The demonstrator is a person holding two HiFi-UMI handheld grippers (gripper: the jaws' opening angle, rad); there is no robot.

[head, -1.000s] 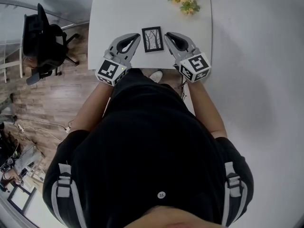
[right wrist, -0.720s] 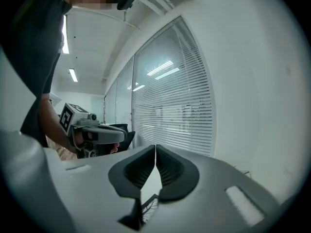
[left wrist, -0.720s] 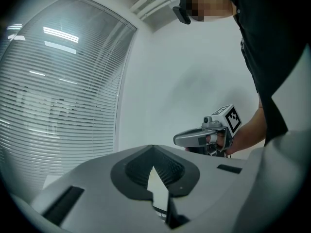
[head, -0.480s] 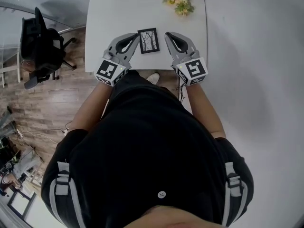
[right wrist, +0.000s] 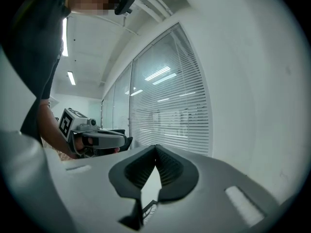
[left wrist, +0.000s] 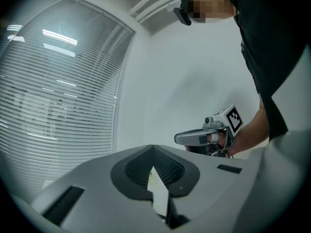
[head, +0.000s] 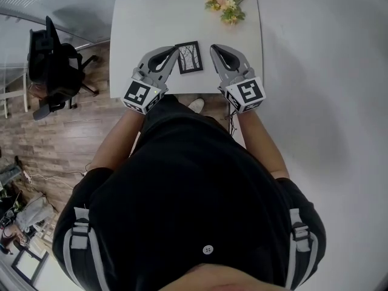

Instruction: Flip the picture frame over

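The picture frame is small and black, with a drawing of bare trees facing up. It lies flat on the white table near the front edge. My left gripper hovers at its left side and my right gripper at its right, both pointing level towards it, both shut and empty. In the left gripper view my own jaws meet at the tip, and the right gripper shows across from them. In the right gripper view the closed jaws face the left gripper.
A bunch of pale flowers lies at the table's far right corner. A black office chair stands on the wood floor to the left of the table. A white wall runs along the right side. My shoe shows under the table's front edge.
The right gripper has risen a little beside the frame. The frame lies flat in the same spot and the left gripper has held still.
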